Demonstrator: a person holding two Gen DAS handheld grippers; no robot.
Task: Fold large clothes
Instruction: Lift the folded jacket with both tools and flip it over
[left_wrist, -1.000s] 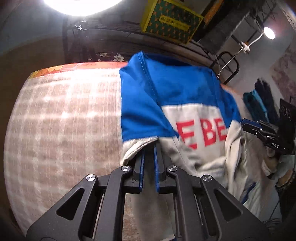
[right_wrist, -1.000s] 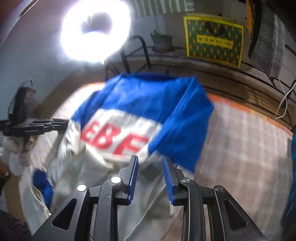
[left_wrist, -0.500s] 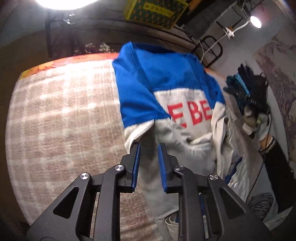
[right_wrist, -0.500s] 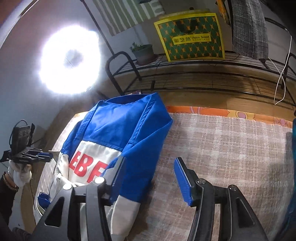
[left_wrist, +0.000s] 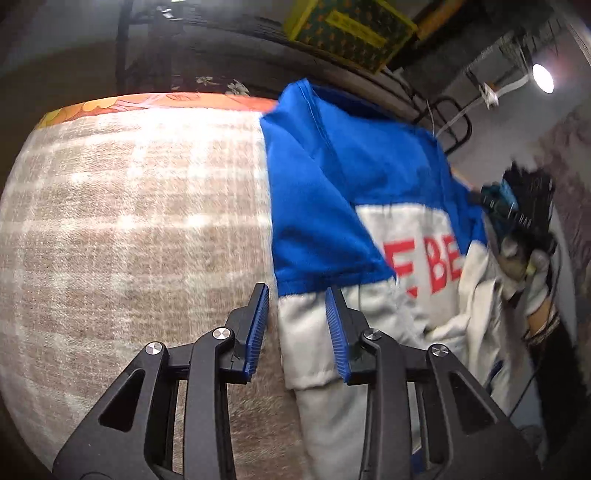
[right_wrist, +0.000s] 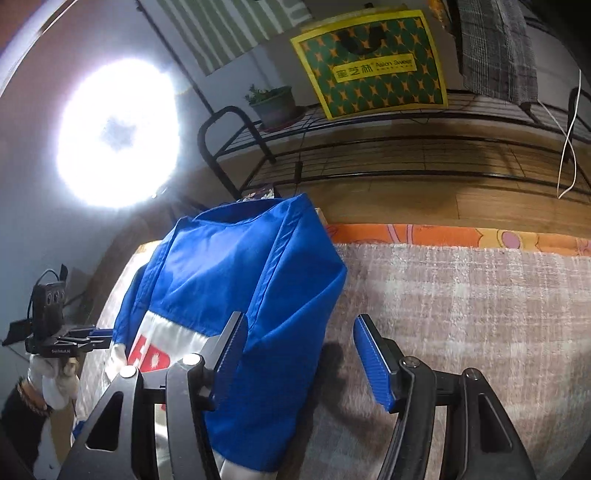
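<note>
A blue and white jacket (left_wrist: 354, 206) with red letters lies on the plaid bed cover (left_wrist: 140, 221), both sleeves folded in over its body. My left gripper (left_wrist: 297, 328) is open and empty, its jaws over the white cuff of the folded sleeve (left_wrist: 306, 332). My right gripper (right_wrist: 299, 354) is open and empty above the jacket's (right_wrist: 240, 288) blue sleeve edge. The right gripper also shows in the left wrist view (left_wrist: 506, 206), and the left gripper in the right wrist view (right_wrist: 85, 338).
The bed cover (right_wrist: 461, 314) stretches wide beside the jacket, with an orange patterned edge (right_wrist: 443, 236) at the far side. Behind stands a black wire rack (right_wrist: 369, 147) with a green and yellow bag (right_wrist: 369, 62) and a potted plant (right_wrist: 273, 103). A ring light (right_wrist: 118, 133) glares.
My left gripper let go of the white sleeve cuff and opened wide. My right gripper opened wider and swung toward the far end of the jacket. The sleeves now lie folded.
</note>
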